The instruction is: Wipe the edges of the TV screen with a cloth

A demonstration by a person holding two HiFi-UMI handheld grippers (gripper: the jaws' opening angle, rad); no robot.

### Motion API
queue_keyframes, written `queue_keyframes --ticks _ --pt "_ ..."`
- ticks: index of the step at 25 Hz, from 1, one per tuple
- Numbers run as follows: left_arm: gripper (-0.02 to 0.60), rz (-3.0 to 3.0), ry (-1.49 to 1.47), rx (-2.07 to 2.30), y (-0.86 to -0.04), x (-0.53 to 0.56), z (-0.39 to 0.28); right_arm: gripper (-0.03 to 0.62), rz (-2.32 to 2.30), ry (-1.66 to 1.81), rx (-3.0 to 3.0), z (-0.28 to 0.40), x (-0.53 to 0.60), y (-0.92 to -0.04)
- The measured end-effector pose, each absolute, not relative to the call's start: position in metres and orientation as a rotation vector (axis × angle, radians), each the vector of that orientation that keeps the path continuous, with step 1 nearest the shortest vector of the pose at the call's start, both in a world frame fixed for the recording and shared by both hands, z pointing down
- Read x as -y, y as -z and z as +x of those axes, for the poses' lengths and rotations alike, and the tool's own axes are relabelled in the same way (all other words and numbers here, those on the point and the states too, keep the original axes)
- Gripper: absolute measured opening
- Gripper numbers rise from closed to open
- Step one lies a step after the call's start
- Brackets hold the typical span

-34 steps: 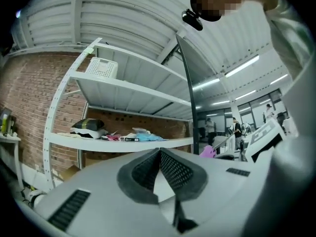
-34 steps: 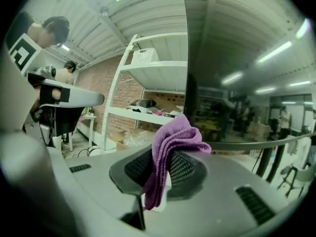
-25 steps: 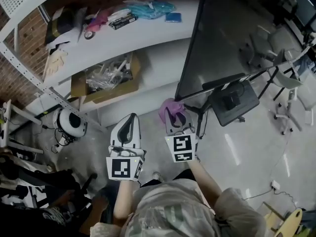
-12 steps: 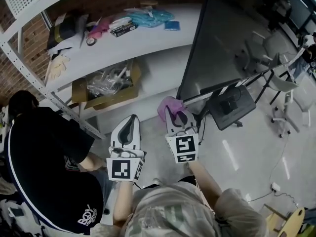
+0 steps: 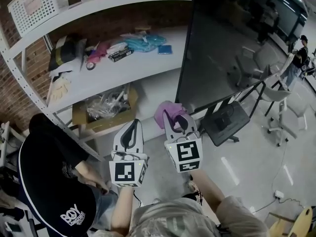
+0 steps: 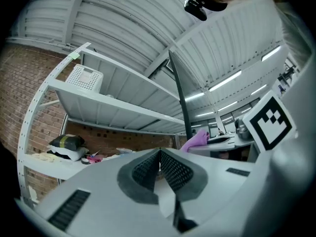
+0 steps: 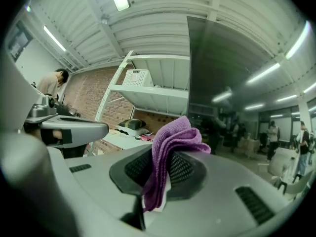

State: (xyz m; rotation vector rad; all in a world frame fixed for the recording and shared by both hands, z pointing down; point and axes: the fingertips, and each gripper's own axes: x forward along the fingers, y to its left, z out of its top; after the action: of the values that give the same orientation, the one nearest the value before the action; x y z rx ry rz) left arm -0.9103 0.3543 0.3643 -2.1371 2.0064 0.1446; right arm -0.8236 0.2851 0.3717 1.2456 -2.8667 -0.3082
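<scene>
The right gripper is pinching a purple cloth between its jaws, with the folded fabric bunching above the tips and hanging down behind them. The cloth is sitting just beside the lower left corner of the TV screen; whether it is touching the edge is unclear. The left gripper is pressed together on nothing, pointing forward alongside at the white shelf. Both forearms are reaching out from the body. Compared with a second ago, the cloth is staying clamped by that corner, and a person in a dark top is now crouching at the lower left.
</scene>
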Motion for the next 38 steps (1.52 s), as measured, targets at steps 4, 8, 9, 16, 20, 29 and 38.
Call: queue_keyframes --ticks 4,8,9,16,20,29,38 --pt "0.015 -2.124 -0.135 -1.940 -0.330 -0.344 -0.908 0.063 1.289 0.412 2.871 -0.825 -0.287 -0.327" --pt "0.015 -2.115 -0.179 -1.895 -0.292 -0.336 -0.906 0.063 1.343 0.509 2.887 -0.820 -0.291 -0.275" --pt "0.015 -2.112 -0.192 -1.885 -0.282 -0.333 -0.906 0.063 1.359 0.540 2.889 -0.819 -0.292 -0.261" --pt "0.015 -2.097 -0.241 -1.798 -0.199 -0.316 -0.906 0.063 1.452 0.737 2.909 -0.821 -0.295 -0.161" --pt "0.015 -2.082 -0.246 -1.724 -0.162 -0.311 -0.895 0.063 1.525 0.939 2.859 -0.816 -0.299 -0.099" --pt "0.015 -2.055 -0.298 -1.593 -0.076 -0.307 -0.883 0.063 1.579 1.228 2.771 -0.818 -0.303 0.026" --pt "0.015 -2.048 -0.433 -1.501 0.043 -0.308 -0.883 0.063 1.543 1.326 2.794 -0.813 -0.309 0.120"
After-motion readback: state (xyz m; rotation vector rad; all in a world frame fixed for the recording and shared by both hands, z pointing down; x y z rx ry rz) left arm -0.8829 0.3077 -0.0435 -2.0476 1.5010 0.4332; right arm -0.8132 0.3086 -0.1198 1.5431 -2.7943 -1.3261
